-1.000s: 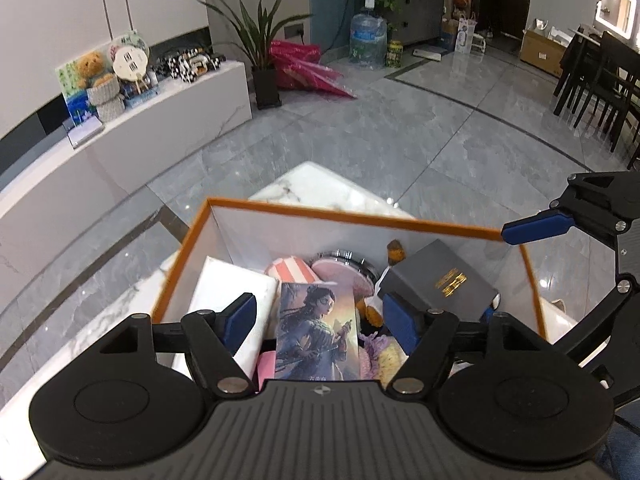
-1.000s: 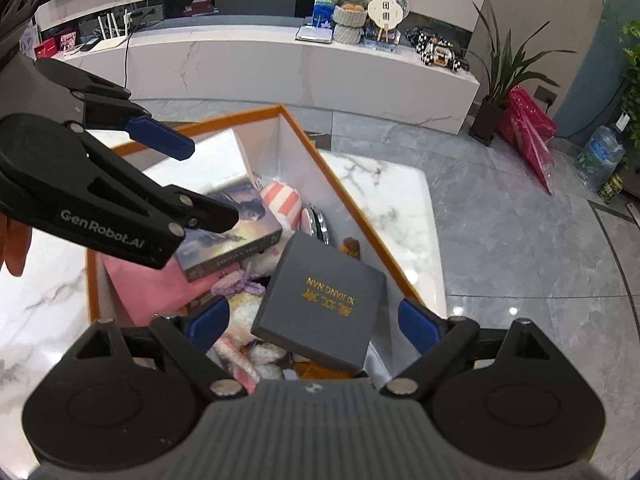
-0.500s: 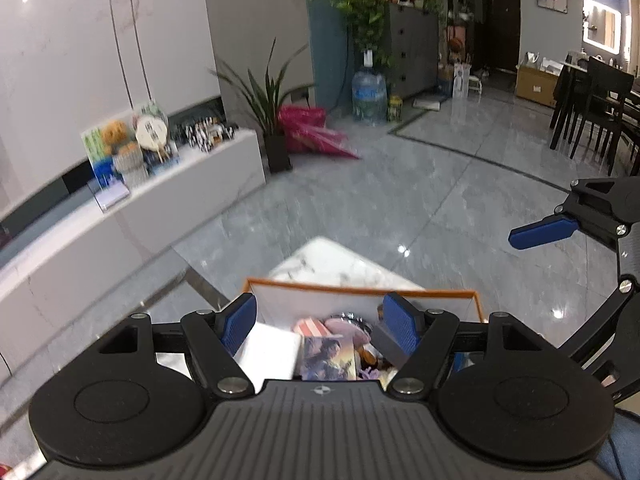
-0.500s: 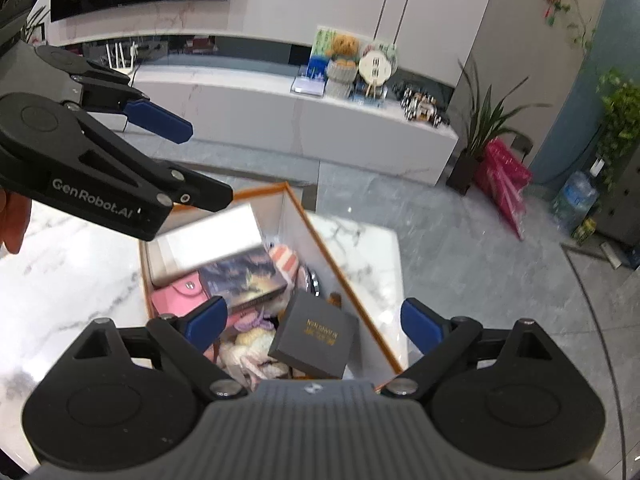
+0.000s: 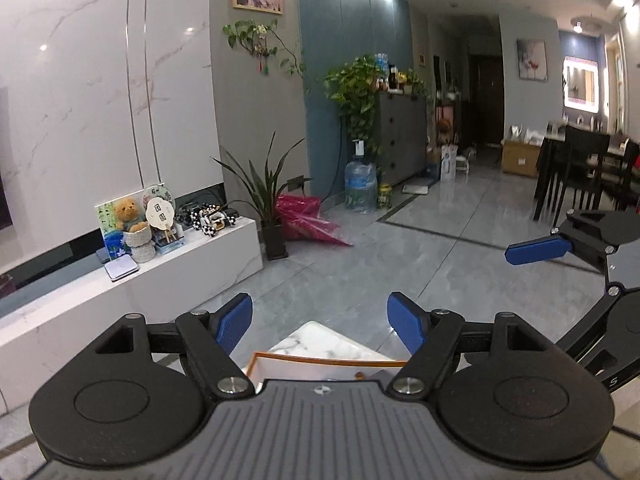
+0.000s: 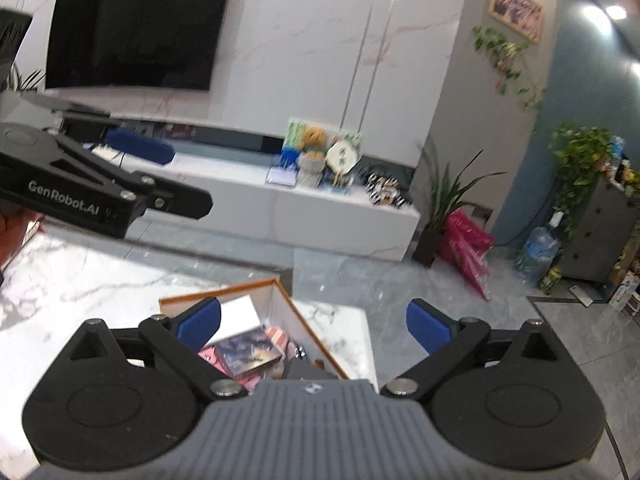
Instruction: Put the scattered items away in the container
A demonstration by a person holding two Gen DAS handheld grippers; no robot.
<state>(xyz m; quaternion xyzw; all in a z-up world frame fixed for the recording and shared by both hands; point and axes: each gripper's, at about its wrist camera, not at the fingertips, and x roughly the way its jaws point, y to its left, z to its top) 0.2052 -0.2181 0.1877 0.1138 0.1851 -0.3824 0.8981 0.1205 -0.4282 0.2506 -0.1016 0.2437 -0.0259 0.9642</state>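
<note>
The orange-rimmed white box (image 6: 224,293) stands on the marble table (image 6: 88,280), low in the right wrist view. Inside it lie an illustrated book (image 6: 248,354), a white box (image 6: 236,312), a striped item (image 6: 278,334) and something pink (image 6: 208,354). My right gripper (image 6: 312,320) hangs well above the box, its jaws opening with nothing between them. My left gripper (image 5: 320,324) is also high, jaws opening and empty. Only the box's far rim (image 5: 320,360) shows below it. My left gripper (image 6: 176,176) shows at the left of the right wrist view.
A white low cabinet (image 6: 320,208) with a teddy bear (image 5: 128,216) and a fan runs along the wall under a large TV (image 6: 132,28). Potted plants (image 5: 268,196), a pink bag (image 5: 304,220) and a water bottle (image 5: 360,188) stand on the grey floor. Dark dining chairs (image 5: 576,172) are far right.
Both grippers have risen away from the box and tilted up toward the room. The box has shrunk to the bottom of both views. Both pairs of jaws stand wider.
</note>
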